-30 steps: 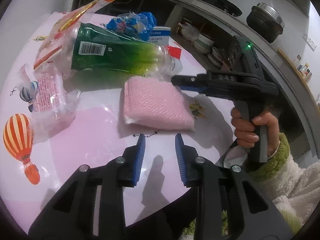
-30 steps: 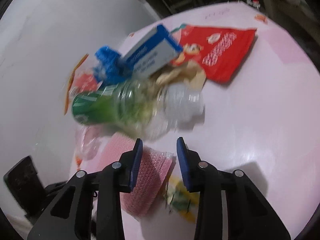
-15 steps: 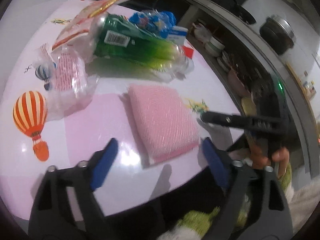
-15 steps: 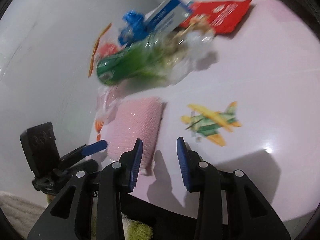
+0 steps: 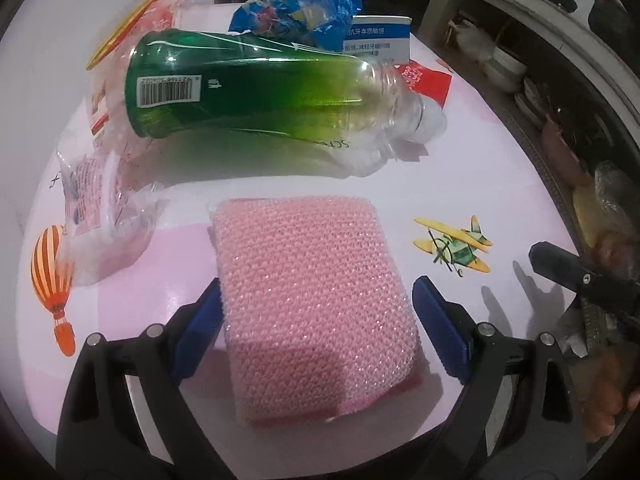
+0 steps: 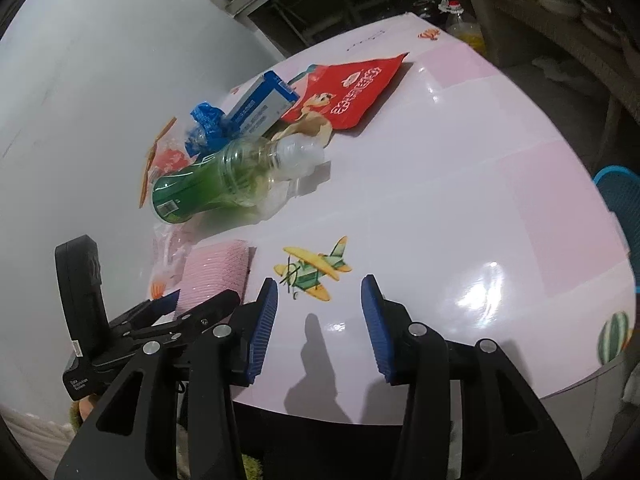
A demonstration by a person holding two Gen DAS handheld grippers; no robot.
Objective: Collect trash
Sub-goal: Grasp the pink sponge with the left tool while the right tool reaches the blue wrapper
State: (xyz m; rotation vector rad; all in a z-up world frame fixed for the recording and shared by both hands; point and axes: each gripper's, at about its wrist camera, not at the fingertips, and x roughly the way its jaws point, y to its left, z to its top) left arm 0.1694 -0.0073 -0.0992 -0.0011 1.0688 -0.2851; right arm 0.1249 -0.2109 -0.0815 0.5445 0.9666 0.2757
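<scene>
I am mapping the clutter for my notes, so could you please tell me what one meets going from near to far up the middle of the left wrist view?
left gripper → pink scouring pad → green plastic bottle → crumpled blue wrapper

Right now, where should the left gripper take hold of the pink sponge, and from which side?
Across its two long side edges near the close end, coming in low from the table's near edge. The pink sponge lies flat, and the open left gripper already straddles it.
</scene>
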